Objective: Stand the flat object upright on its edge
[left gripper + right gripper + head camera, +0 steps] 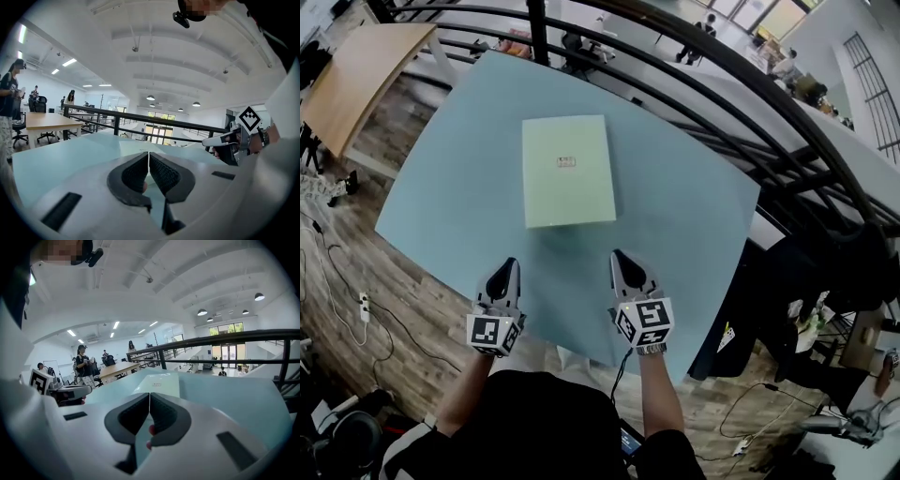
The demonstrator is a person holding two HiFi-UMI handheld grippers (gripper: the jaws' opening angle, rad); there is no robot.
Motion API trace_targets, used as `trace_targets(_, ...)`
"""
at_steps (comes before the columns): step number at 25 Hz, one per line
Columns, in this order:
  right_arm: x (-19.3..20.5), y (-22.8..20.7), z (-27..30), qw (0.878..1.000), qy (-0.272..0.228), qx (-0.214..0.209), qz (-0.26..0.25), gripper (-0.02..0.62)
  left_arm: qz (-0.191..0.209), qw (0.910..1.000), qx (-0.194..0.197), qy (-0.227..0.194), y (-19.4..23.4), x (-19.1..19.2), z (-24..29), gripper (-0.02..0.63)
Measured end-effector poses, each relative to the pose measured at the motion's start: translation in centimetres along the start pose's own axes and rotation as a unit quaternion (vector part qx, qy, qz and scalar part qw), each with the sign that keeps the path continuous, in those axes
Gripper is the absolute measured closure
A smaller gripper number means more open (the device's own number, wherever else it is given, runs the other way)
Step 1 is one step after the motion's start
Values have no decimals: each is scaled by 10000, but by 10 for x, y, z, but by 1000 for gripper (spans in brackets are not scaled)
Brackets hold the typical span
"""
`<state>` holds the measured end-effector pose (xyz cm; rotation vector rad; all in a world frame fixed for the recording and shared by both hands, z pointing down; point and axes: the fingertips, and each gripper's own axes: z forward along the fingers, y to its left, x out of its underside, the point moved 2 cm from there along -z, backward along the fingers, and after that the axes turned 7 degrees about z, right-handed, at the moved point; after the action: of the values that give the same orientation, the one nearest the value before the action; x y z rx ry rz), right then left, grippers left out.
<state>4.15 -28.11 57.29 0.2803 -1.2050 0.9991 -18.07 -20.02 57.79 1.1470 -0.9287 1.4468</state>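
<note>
A flat pale green book [568, 171] lies face up on the light blue table [694, 225], with a small label in its middle. In the right gripper view the book [159, 383] lies straight ahead past the jaws. My left gripper [506, 268] hovers over the near part of the table, short of the book's near left corner, shut and empty. My right gripper [622, 258] is beside it, just short of the book's near right corner, also shut with nothing in it. In the left gripper view my left gripper [148, 153] has its jaws together, and the right gripper [220, 139] shows at the right.
A black metal railing [750, 84] curves round the table's far and right sides. A wooden desk [356, 75] stands at the far left. Cables lie on the wood floor [337, 281] at the left. People stand and sit in the room behind.
</note>
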Motion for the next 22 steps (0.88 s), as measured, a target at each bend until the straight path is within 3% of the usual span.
trace_targets(13,40,-50,75,9965,796,-249,-86,575,-118,9990,91,426,20,51,65,591)
trace_targets(22,66,-68,105,9912,1176,-598,-128,409,-32,9969,464,632,22,78,88,406)
